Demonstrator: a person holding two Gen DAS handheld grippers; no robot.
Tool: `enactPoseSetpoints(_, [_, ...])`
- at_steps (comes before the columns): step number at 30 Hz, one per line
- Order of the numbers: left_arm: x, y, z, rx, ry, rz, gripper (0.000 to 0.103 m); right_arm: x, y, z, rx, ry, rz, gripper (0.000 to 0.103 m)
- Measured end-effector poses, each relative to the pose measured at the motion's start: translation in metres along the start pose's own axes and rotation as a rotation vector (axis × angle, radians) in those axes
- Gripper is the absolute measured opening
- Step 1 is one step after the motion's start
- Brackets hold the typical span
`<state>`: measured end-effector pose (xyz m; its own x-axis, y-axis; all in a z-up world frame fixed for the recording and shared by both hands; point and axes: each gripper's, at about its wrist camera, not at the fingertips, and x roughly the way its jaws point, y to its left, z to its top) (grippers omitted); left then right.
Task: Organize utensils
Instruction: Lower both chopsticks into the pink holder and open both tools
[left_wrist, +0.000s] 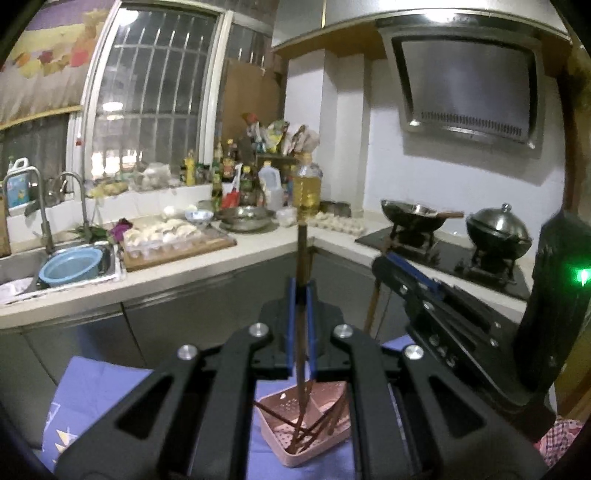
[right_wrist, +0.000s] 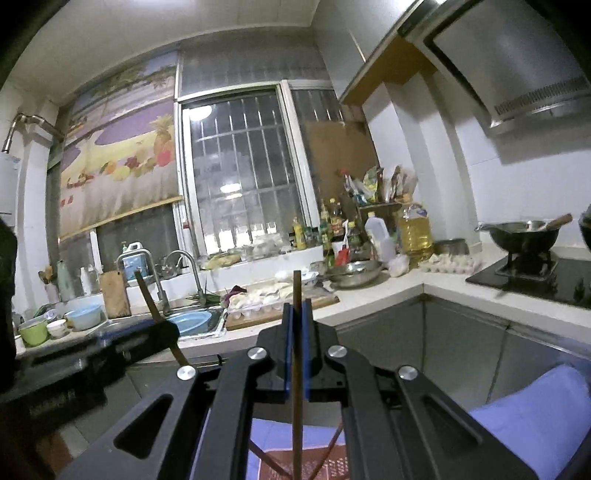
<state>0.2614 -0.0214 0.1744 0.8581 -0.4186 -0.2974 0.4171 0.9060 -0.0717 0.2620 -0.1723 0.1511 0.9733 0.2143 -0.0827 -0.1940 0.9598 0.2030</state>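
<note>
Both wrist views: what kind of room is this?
A lived-in home kitchen. An L-shaped counter holds a sink with a faucet, a gas stove with a wok sits under a range hood, and oil and sauce bottles crowd the window sill.

Both wrist views face the kitchen counter (left_wrist: 258, 243), sharing its sink (right_wrist: 192, 321), seemingly level.
</note>
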Motion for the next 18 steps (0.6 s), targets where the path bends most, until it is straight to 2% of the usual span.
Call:
enactPoseSetpoints(8, [0.053,0.008,-0.051,-0.021,0.127,-0.004,0.005,0.037,-0.016,-0.051,0.044,0.087,-0.005,0.005])
enactPoseSetpoints(15, [0.071,0.012,-0.086,-0.041,0.208,0.020,0.005,0.036,-0.018,-0.087,0.053,0.154,0.003,0.005])
enactPoseSetpoints(18, [0.072,0.011,-0.097,-0.041,0.229,0.066,0.006,0.029,-0.014,-0.095,0.040,0.171,0.018,0.006])
